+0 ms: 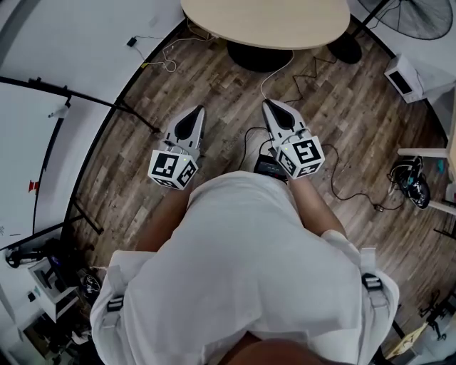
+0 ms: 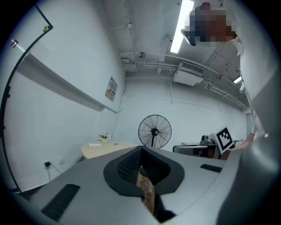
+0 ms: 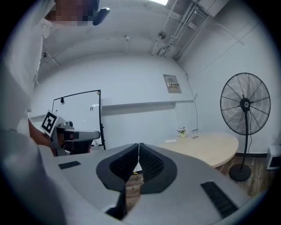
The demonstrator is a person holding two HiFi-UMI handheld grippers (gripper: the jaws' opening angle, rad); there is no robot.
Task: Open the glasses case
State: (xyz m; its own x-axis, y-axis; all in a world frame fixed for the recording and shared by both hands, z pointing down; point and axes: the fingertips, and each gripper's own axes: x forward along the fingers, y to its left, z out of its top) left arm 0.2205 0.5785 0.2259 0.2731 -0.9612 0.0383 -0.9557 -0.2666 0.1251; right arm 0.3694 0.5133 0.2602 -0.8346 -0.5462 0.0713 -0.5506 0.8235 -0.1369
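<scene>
Above wood floor [image 1: 214, 78]: left gripper [image 1: 195, 114], right gripper [image 1: 272, 107], fingers [image 3: 151, 163] pressed together.

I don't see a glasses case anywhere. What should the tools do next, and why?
Probably walk up to the table and look over it first. The left tool and right tool are both shut and empty above the wooden floor, and no case shows in any view, so there is nothing to open yet.

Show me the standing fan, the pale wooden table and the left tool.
Fan [image 3: 245, 104], right gripper view: the hub in the middle of its cage.
Table [image 1: 271, 21], head view: a bare part of its top.
Left tool [image 1: 199, 111], head view: the tip, where its jaws meet.
</scene>
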